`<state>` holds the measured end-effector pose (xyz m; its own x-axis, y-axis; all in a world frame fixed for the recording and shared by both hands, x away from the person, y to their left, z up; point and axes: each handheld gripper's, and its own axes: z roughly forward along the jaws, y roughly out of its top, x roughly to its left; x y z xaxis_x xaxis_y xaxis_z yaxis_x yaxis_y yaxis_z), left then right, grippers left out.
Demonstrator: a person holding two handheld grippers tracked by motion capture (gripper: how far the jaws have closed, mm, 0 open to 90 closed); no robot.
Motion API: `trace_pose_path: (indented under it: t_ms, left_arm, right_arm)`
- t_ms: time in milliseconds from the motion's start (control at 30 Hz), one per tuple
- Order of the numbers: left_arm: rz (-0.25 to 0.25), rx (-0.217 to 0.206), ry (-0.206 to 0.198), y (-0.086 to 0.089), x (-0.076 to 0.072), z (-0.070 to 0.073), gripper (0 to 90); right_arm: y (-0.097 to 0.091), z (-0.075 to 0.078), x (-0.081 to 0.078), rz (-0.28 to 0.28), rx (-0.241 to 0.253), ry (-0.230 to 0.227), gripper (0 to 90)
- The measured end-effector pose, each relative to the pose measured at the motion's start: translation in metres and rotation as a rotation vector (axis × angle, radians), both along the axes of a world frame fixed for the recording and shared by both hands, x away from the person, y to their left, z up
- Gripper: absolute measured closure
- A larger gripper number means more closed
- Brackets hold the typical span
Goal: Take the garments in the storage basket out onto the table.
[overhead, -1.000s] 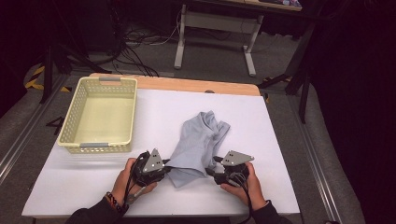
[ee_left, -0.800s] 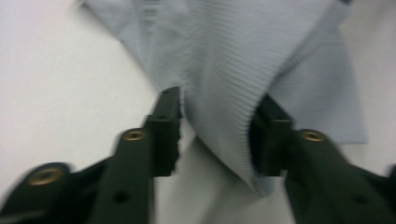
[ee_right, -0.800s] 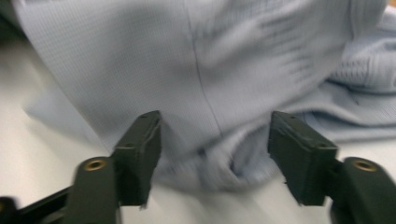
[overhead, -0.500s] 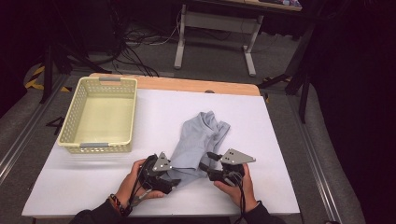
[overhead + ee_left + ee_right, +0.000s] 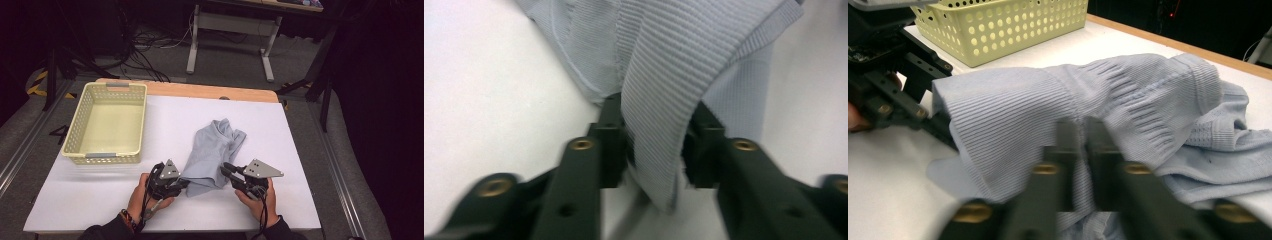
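A pale grey-blue ribbed knit garment is seen lying crumpled near the middle of the white-covered table, with a strip of bare wood visible along the table's far edge. The fabric is finely ribbed, with a broader ribbed band at one hem and a stitched seam across it; no label or writing can be read on it.

To the left of the garment and well apart from it, a pale yellow perforated plastic basket with grey handle strips at its ends is set on the table.

The garment's near edge is gripped at two points. In the left gripper view, a fold of the ribbed band is seen hanging between the two black jaws of the left gripper, which are closed against the cloth on either side. In the right gripper view, the jaws of the right gripper are pressed almost together, with the knit pinched in the narrow slit between them.

In the high view, each gripper is held by a hand at the near edge of the table, one at either side of the garment's near corner.
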<state>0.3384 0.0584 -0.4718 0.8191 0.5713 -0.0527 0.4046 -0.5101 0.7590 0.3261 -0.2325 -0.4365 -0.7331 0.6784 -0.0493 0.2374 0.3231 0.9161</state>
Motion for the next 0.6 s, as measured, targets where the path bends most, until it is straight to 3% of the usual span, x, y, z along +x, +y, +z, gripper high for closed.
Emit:
trace_pose_path:
  t_ms: [67, 133, 167, 233, 267, 300, 367, 400, 433, 467, 533, 600]
  left_arm:
    - [0.017, -0.002, -0.017, 0.003, 0.000, 0.002, 74.3]
    - [0.045, -0.010, -0.044, 0.009, 0.001, 0.007, 76.0]
    - [0.059, -0.019, -0.056, 0.012, 0.002, 0.011, 76.9]
    - [0.081, -0.036, -0.079, 0.018, 0.002, 0.018, 77.4]
    - [0.100, -0.033, -0.126, 0.023, 0.000, 0.029, 77.5]
    - [0.108, -0.036, -0.148, 0.024, -0.002, 0.034, 77.6]
    - [0.112, -0.041, -0.163, 0.026, -0.003, 0.039, 77.6]
    - [0.115, -0.034, -0.206, 0.027, -0.007, 0.049, 77.7]
    - [0.115, -0.034, -0.206, 0.027, -0.007, 0.049, 77.7]
    - [0.117, -0.007, -0.262, 0.030, -0.013, 0.059, 77.7]
    - [0.120, -0.018, -0.281, 0.034, -0.016, 0.066, 77.6]
    - [0.116, -0.025, -0.278, 0.036, -0.016, 0.068, 77.5]
  right_arm:
    - [0.002, -0.001, 0.000, 0.033, -0.002, 0.023, 42.4]
    - [0.009, -0.001, -0.006, 0.071, -0.030, 0.012, 32.7]
    - [0.019, -0.002, -0.012, 0.132, -0.054, -0.008, 26.6]
    - [0.023, -0.002, -0.014, 0.137, -0.067, -0.016, 24.4]
    - [0.037, -0.005, -0.017, 0.138, -0.105, -0.023, 20.2]
    - [0.042, -0.007, -0.017, 0.131, -0.113, -0.027, 19.8]
    - [0.049, -0.008, -0.017, 0.128, -0.124, -0.027, 18.1]
    - [0.063, -0.010, -0.017, 0.114, -0.180, -0.072, 20.7]
    - [0.063, -0.010, -0.017, 0.114, -0.180, -0.072, 20.7]
    - [0.071, -0.010, -0.015, 0.064, -0.211, -0.115, 29.0]
    - [0.072, -0.007, -0.010, 0.021, -0.178, -0.125, 36.0]
    - [0.071, -0.004, -0.006, -0.010, -0.149, -0.134, 52.9]
